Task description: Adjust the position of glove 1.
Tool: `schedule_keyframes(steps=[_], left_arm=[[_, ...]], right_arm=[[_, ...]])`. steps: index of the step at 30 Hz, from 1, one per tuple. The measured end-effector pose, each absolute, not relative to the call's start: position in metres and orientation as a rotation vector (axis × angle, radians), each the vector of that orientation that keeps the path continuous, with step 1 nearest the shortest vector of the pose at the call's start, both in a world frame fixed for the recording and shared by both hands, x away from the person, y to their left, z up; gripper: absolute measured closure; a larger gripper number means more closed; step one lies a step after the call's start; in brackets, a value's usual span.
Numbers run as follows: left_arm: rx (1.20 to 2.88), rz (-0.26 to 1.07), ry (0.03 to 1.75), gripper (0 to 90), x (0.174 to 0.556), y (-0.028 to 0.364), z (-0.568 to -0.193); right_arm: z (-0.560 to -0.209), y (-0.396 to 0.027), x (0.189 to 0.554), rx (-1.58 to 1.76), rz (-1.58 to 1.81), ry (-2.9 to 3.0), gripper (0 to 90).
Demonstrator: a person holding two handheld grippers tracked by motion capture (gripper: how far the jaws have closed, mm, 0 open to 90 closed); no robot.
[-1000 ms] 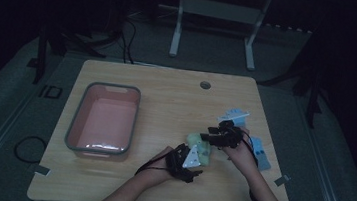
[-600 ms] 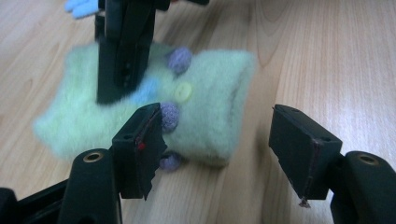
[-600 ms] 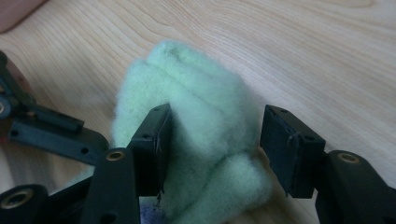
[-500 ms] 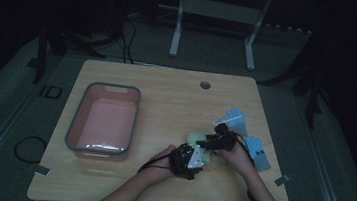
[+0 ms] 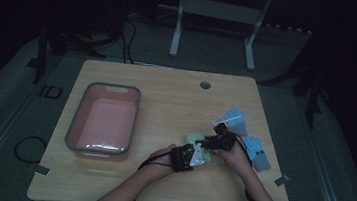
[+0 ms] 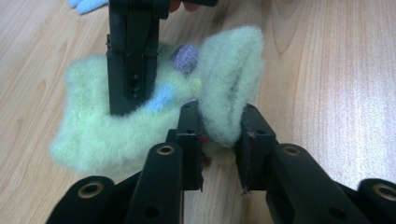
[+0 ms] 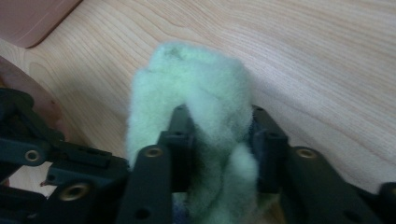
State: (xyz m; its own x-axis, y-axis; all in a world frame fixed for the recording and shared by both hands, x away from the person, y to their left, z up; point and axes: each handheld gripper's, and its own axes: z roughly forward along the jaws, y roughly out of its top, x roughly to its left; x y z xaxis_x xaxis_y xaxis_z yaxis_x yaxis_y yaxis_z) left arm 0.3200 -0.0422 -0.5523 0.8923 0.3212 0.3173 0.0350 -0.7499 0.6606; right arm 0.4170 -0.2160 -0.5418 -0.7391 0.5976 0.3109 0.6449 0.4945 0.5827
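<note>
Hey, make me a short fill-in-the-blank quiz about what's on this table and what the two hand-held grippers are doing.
1. Both hand-held grippers, left hand-held gripper and right hand-held gripper, are shut on the fuzzy pale ____ sock.
2. The empty tub on the table's left is ____ inside.
3. Beside the right hand lie light ____ socks.
4. The table top is made of ____.

Missing words: green; pink; blue; wood

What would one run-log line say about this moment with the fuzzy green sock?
left tongs: closed on fuzzy green sock | right tongs: closed on same sock | sock: on wooden table | pink tub: empty
</note>
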Motion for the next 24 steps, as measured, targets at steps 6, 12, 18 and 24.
schedule_keyframes(steps=[6, 12, 18, 24], left_arm=[[2.387, 0.539, 0.252, 79.1, 0.32, -0.041, -0.546], [2.391, 0.571, 0.238, 79.5, 0.32, -0.034, -0.528], [2.382, 0.61, 0.231, 79.4, 0.318, -0.025, -0.51], [2.377, 0.634, 0.235, 79.4, 0.317, -0.012, -0.493]], right_arm=[[-0.535, -0.214, 0.414, -1.108, -1.096, -2.674, 72.2], [-0.524, -0.213, 0.412, -1.115, -1.156, -2.649, 72.8], [-0.504, -0.206, 0.411, -1.103, -1.202, -2.657, 72.9], [-0.488, -0.195, 0.41, -1.08, -1.248, -2.658, 72.8]])
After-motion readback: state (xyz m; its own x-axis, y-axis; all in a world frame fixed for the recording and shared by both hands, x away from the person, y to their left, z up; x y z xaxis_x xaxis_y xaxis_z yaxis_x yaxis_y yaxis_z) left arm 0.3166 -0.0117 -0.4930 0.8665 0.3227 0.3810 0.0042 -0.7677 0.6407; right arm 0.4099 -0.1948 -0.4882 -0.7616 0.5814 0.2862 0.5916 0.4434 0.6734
